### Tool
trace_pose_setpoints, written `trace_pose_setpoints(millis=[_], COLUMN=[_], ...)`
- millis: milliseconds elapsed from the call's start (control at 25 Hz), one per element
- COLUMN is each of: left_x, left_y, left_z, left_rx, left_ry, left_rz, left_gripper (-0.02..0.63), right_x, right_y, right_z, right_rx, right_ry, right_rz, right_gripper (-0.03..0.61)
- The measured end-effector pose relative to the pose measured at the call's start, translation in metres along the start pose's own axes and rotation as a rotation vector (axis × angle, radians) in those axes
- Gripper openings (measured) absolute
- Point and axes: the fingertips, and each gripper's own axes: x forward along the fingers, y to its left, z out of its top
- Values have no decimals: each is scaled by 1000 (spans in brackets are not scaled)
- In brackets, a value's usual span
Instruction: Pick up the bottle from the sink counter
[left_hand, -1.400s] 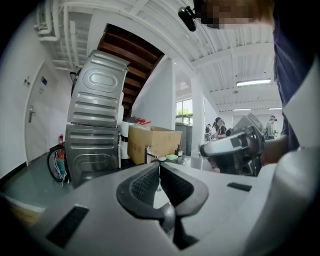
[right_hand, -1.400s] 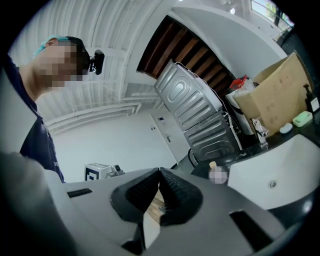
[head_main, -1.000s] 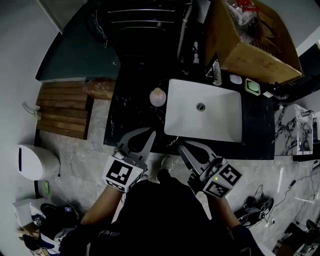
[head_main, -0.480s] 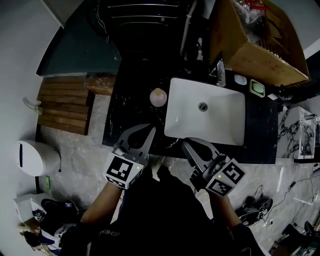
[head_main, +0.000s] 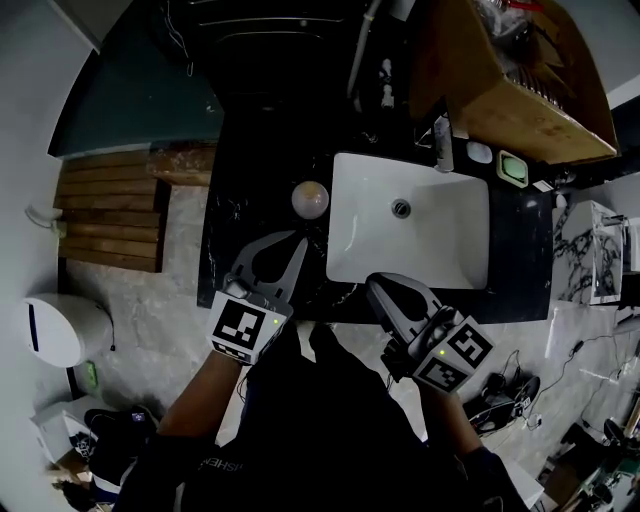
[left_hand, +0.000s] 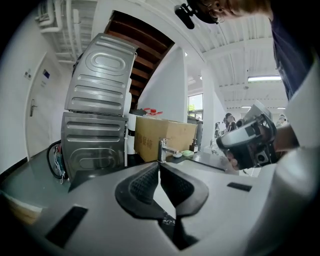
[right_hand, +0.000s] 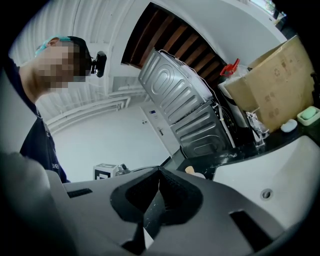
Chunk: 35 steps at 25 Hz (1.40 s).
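Note:
The bottle (head_main: 310, 199) stands on the black sink counter (head_main: 240, 215) just left of the white basin (head_main: 440, 245); from above it is a round pale top. In the right gripper view the bottle (right_hand: 196, 174) peeks just over the jaws. My left gripper (head_main: 301, 241) hovers over the counter's front edge, a short way in front of the bottle, jaws shut and empty. My right gripper (head_main: 373, 285) is shut and empty too, in front of the basin's near rim. In their own views the left gripper (left_hand: 159, 166) and the right gripper (right_hand: 159, 173) show pads pressed together.
A faucet (head_main: 443, 140), a green soap dish (head_main: 511, 168) and a small white piece (head_main: 479, 152) sit behind the basin. A big cardboard box (head_main: 510, 70) fills the back right. A grey appliance (left_hand: 95, 125) stands behind the counter. A wooden pallet (head_main: 105, 215) lies on the floor to the left.
My left gripper has crept a little forward toward the bottle. The right gripper has barely moved. Both stay shut, and the head view has shifted slightly.

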Motion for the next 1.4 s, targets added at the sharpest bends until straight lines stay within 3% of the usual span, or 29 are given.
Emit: trace_pose_setpoints(millis=[200,880,1400], left_x=[19,78,103], left_y=[19,52,55], left_z=[-9,-56,-74], left_rx=[14,18,42], left_ry=[6,91,113], left_rz=[-17,-85,-114], left_gripper=[22,197,209], right_x=[14,38,47], right_y=[-9,-47,-67], right_z=[-2,-16,-24], right_rx=[19,86,117], right_ry=[14,61,86], right_rz=[-37,-113,-127], right_gripper=[26,26,26])
